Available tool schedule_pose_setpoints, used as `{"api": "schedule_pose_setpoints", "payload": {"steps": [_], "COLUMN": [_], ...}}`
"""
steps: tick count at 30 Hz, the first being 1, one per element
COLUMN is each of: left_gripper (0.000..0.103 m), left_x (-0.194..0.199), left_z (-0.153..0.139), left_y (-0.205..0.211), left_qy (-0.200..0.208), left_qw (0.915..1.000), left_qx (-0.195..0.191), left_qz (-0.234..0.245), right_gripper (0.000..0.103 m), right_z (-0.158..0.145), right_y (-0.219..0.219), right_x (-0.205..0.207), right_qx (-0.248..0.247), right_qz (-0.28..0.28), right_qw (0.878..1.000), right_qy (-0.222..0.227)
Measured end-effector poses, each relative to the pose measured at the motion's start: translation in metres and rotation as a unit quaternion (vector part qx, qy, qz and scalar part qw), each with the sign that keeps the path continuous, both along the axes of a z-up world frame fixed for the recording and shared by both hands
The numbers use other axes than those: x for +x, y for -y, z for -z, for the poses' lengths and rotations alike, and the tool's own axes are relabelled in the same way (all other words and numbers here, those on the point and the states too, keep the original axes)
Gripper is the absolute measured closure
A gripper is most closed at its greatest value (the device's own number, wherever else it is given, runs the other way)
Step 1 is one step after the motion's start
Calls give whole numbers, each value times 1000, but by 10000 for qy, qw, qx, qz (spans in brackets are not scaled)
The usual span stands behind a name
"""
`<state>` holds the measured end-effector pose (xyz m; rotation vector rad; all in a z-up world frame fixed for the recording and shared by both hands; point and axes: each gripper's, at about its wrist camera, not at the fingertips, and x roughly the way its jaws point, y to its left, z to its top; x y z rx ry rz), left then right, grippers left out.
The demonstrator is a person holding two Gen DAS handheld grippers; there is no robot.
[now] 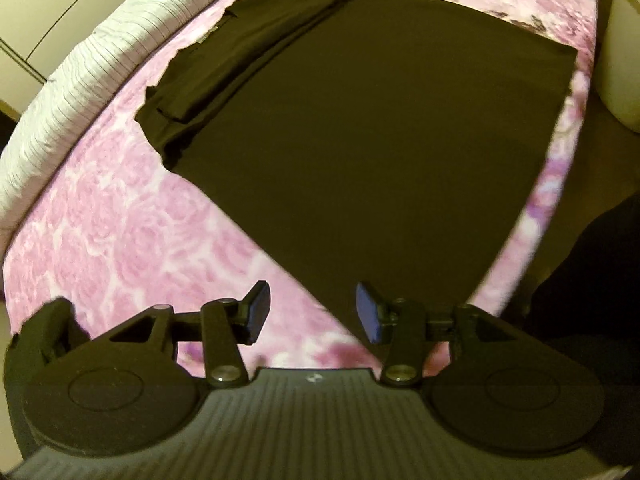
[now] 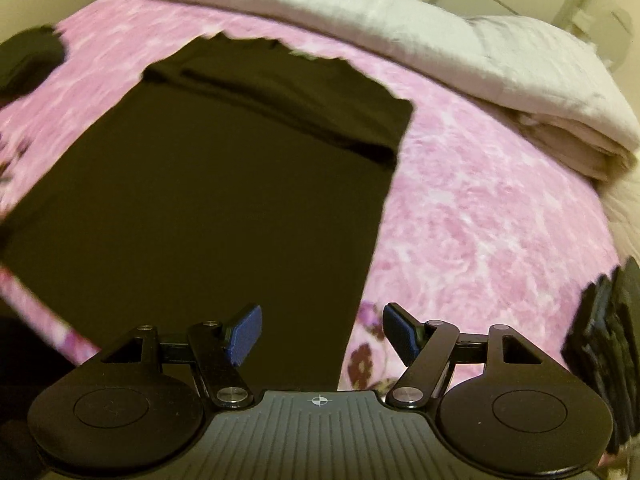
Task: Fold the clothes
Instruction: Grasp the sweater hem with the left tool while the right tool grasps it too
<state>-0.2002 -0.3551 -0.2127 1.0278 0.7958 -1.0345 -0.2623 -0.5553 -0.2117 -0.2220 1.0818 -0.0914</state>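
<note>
Left wrist view: black shirt (image 1: pixel 360 132) lies flat on the pink flowered bedspread (image 1: pixel 120 240), ahead of the left claw (image 1: pixel 310 312). Sleeves and sides look already folded in, so it reads as a long rectangle; a thicker folded band runs along its far-left edge. Nearest corner of the shirt sits just ahead of the claw's right blue pad (image 1: pixel 368 316), not between the pads. Left claw is spread wide, holding nothing.

Right wrist view: same shirt (image 2: pixel 200 184) ahead and left of the right claw (image 2: pixel 322 334). Its right edge runs down to just between the pads. Right claw also wide, empty, hovering over the near hem.

White duvet (image 2: pixel 360 16) is bunched at the far side of the bed, well apart from the shirt. Dark blurred bit at far left of the right view, probably the other claw, can't tell. White bin or tub (image 1: pixel 620 60) off the bed to the right in the left view.

My read: next step is the lengthwise fold, near hem to far end.
- Each claw takes one near corner, pinch all layers, not just the top one.
- Lift together, keep the hem taut between the claws.
- Carry over, lay hem square on the far edge, then let go.
- Risk: folded sides slip out if only one layer is caught.
</note>
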Motion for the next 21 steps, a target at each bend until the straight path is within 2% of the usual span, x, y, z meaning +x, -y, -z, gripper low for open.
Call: {"api": "schedule_pose_setpoints", "payload": {"steps": [4,6,10,13,16,19,21], "left_gripper": [58,55,52,53,56,48,50], "left_x": [-44,-62,-89,-91,-84,-78,-78], "left_z": [15,29,67,92,114,121,121], "left_y": [7,10,10,4,-1,-7,-11], "left_qy": [37,187,550,763,796,913,1007], "left_qw": [9996,9983,9905,9850,9835,9803,9777], "left_qx": [127,253,657,785,829,682,592], "left_qz": [263,498,1075,1333,1394,1613,1746], "right_gripper": [32,32,32,32,32,32,32], "right_z": [19,30,52,67,82,97,106], "right_y": [-11,-19,-37,-45,-52,-59,-63], "right_x": [-23,-34,-51,-56,-61,-65,-68], "right_qx": [-34,-27,-43,-167,-321,-475,-577], "right_qz": [-775,-1093,-1561,-1680,-1782,-1883,-1951], "right_qw": [9969,9937,9868,9846,9823,9797,9777], "right_qy": [-132,-232,-424,-465,-485,-505,-518]}}
